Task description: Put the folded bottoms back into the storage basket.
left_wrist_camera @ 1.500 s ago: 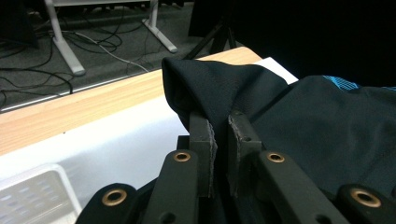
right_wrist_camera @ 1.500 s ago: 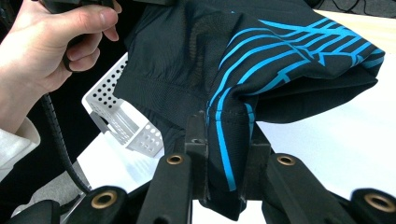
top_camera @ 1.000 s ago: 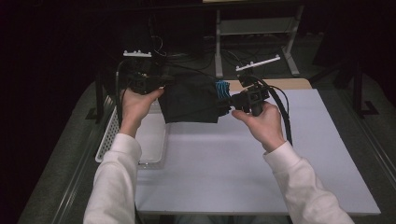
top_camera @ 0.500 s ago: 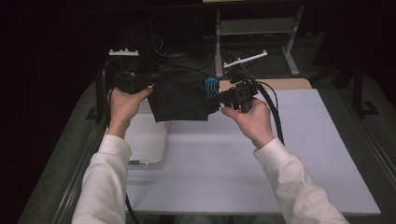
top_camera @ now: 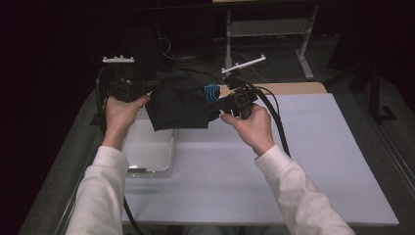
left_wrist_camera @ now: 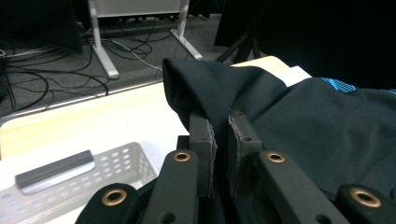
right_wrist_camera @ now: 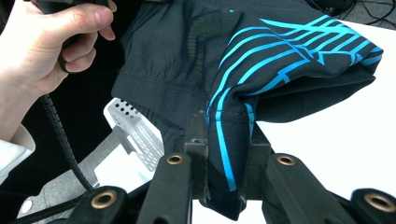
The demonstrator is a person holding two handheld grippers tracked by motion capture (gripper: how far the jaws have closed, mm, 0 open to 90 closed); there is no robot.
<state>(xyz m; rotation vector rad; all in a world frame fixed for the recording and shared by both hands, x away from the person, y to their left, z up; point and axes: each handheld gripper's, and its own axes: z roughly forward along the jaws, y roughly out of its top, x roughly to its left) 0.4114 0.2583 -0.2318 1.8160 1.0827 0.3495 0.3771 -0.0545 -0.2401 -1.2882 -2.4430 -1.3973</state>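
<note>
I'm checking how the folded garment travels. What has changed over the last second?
Both hands carried the dark garment to the left in the high view; it now hangs partly over the white basket. The left gripper and right gripper stayed clamped on its opposite edges, nothing let go. Basket and white board stayed put.

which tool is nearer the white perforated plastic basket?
Left. The left tool holds the black garment with blue stripes just above the white perforated plastic basket; the right tool grips it farther off, over the white board.

A garment [top_camera: 181, 105] hangs above the basket [top_camera: 147, 152] at the table's [top_camera: 293, 171] left.
</note>
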